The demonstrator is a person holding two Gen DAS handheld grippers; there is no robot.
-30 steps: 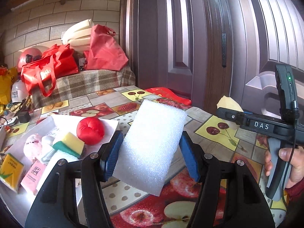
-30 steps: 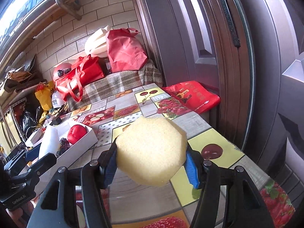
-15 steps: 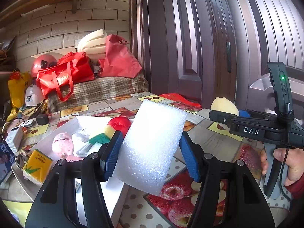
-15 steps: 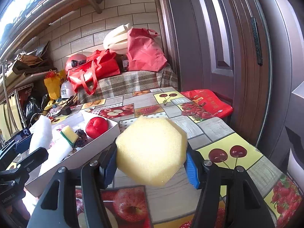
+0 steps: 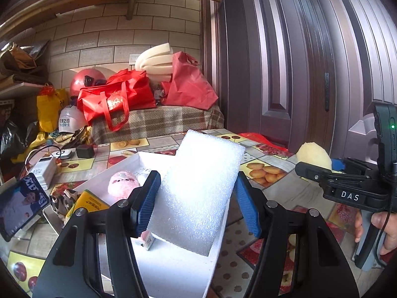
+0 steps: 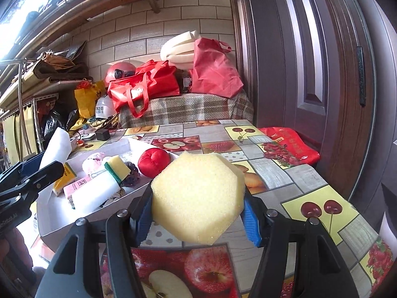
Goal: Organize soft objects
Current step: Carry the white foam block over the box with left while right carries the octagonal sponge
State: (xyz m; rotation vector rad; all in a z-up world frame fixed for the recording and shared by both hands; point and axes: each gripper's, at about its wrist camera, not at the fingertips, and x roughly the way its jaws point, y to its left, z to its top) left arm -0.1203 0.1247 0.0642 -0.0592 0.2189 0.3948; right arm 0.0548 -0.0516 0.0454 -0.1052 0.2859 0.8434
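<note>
My left gripper [image 5: 196, 203] is shut on a white foam block [image 5: 198, 191] and holds it above the near end of the white box [image 5: 171, 270]. My right gripper [image 6: 198, 213] is shut on a yellow hexagonal sponge [image 6: 196, 196], held above the table to the right of the box [image 6: 49, 213]. The box holds a red cushion [image 6: 154, 162], a yellow-green sponge [image 6: 117, 168], a pink plush [image 5: 123, 184], a white foam slab [image 6: 95, 193] and tissue packs [image 5: 86, 204]. The right gripper with the sponge shows at the right of the left wrist view [image 5: 347, 188].
The table has a fruit-print cloth [image 6: 273, 173]. A red bag [image 6: 290, 146] lies at its far right edge by the dark door [image 6: 322, 62]. A phone [image 5: 19, 206], a power bank [image 5: 44, 171] and a charger [image 5: 84, 151] lie left of the box. Red bags [image 5: 116, 96] sit on a bench behind.
Both grippers have swung left towards the white box, each still holding its piece. The foam block now hangs over the box's near end instead of the bare tablecloth.
</note>
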